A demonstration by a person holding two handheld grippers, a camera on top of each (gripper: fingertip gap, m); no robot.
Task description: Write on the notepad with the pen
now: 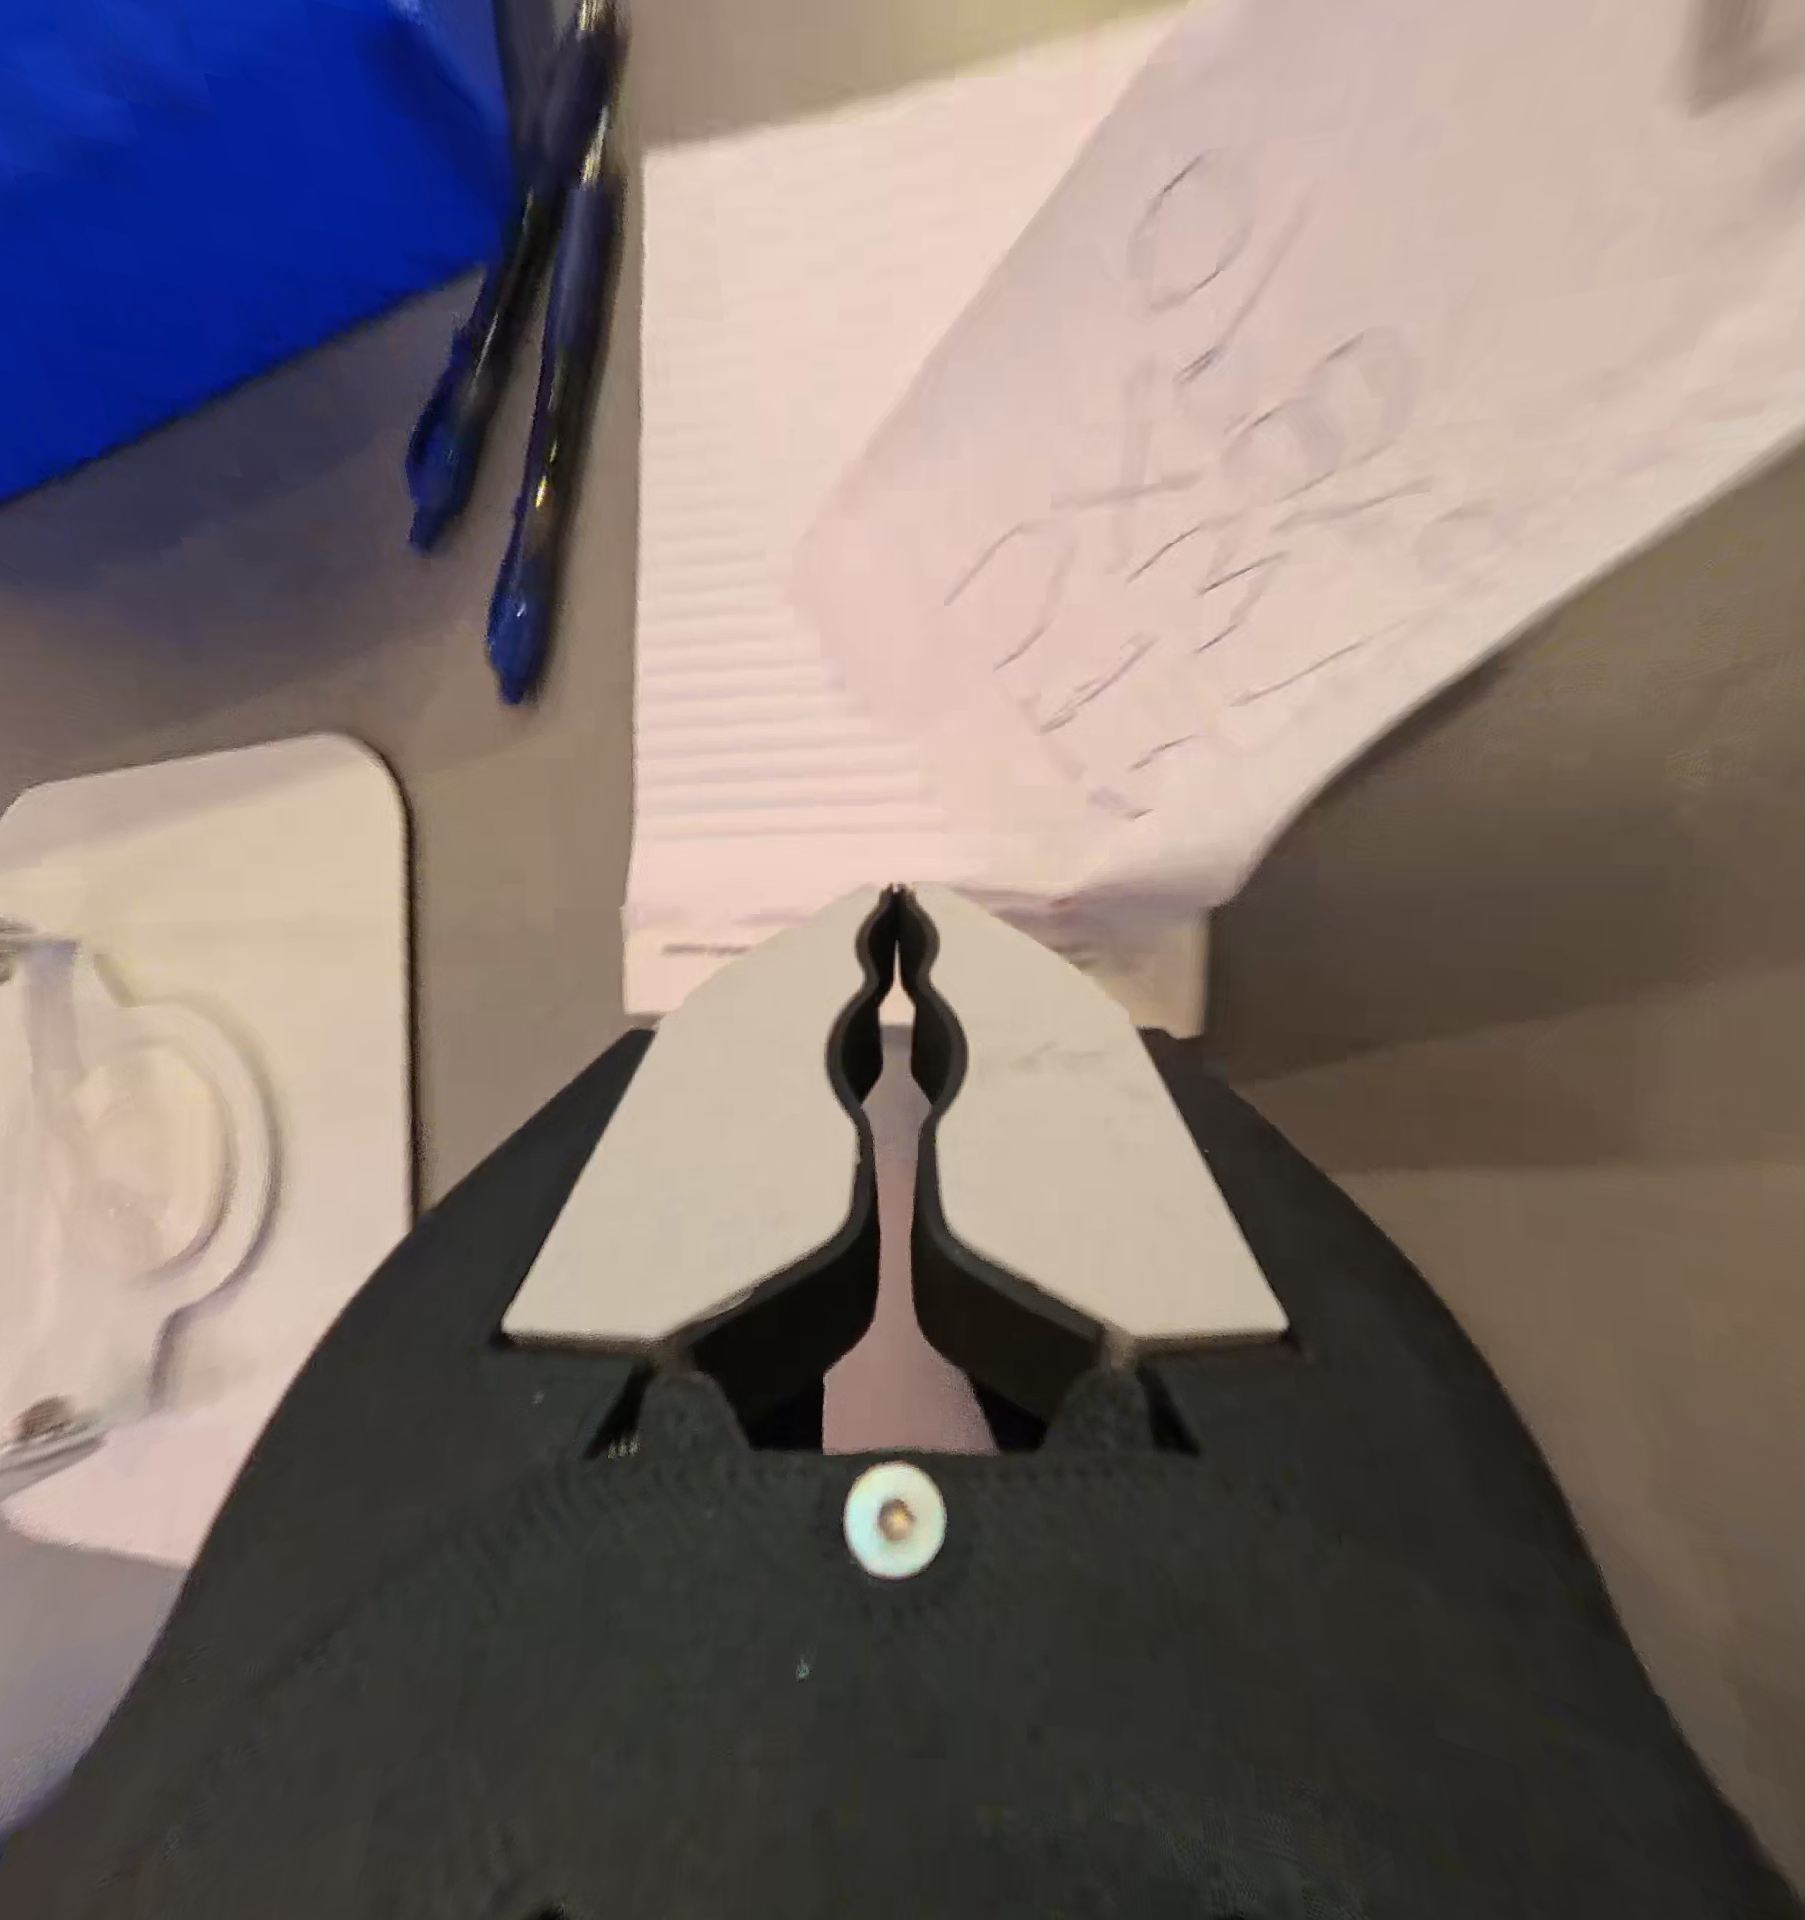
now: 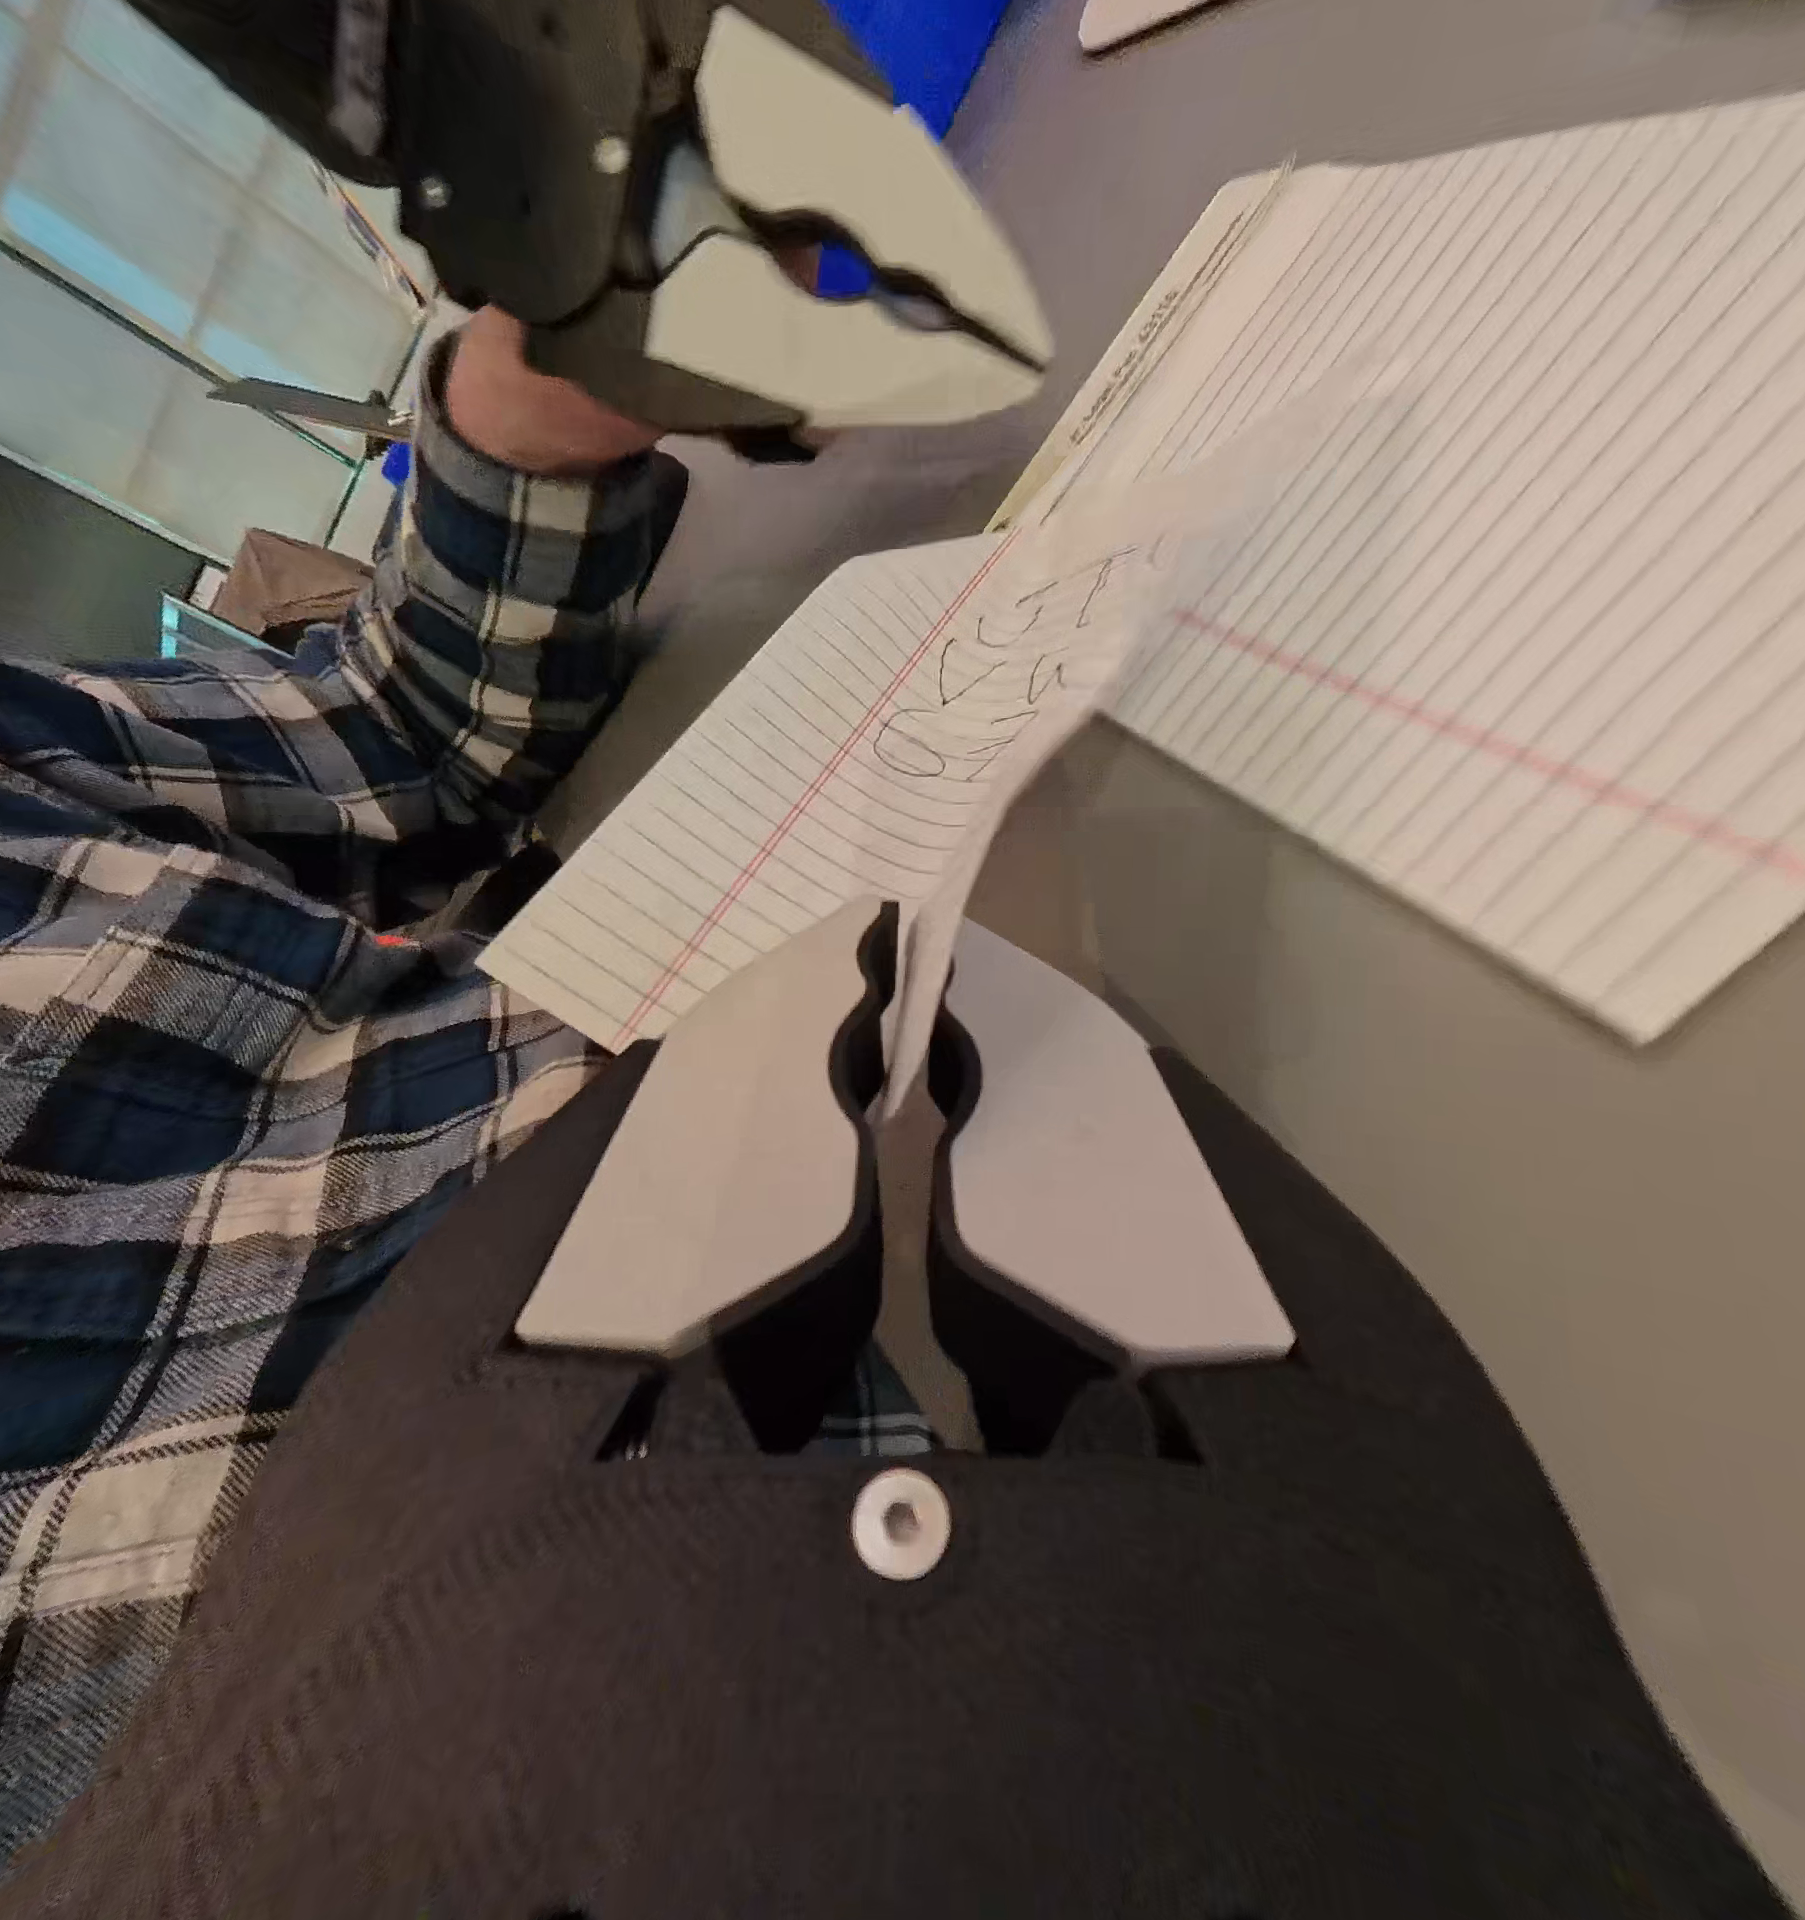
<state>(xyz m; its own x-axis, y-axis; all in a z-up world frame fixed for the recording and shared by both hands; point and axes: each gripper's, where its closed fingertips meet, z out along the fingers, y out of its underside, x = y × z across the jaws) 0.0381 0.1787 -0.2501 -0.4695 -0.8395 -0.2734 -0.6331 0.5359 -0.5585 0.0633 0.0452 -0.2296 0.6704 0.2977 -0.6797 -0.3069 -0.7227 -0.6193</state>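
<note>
- Right wrist view: the right gripper (image 2: pixel 903 935) is closed on a loose lined sheet (image 2: pixel 773 790), whose edge runs down between its two fingers. The sheet is lifted and curled away from the notepad (image 2: pixel 1500 540), probably so that a written page is pulled clear and a fresh one is exposed.
- Left wrist view: the left gripper (image 1: pixel 896 896) has its tips together at the near edge of the notepad (image 1: pixel 763 520). Whether a page edge is nipped between them cannot be told; the placement suggests it steadies the pad against the pull on the sheet.
- Task objects: the notepad lies flat on the grey table (image 2: pixel 1397 1195), its top page ruled and unmarked where visible. Neither gripper holds a pen. Two blue pens (image 1: pixel 524 416) lie side by side on the table to the left of the pad, just beside a blue object (image 1: pixel 202 208).
- Step in hand, as a judgement: page removal, with pen pickup not yet begun.
- Count: two grippers; one notepad; one detached or detaching sheet bearing handwriting; two pens; one white plate with a clear fitting (image 1: pixel 202 1039) at left; one person, in a plaid sleeve (image 2: pixel 482 582).
</note>
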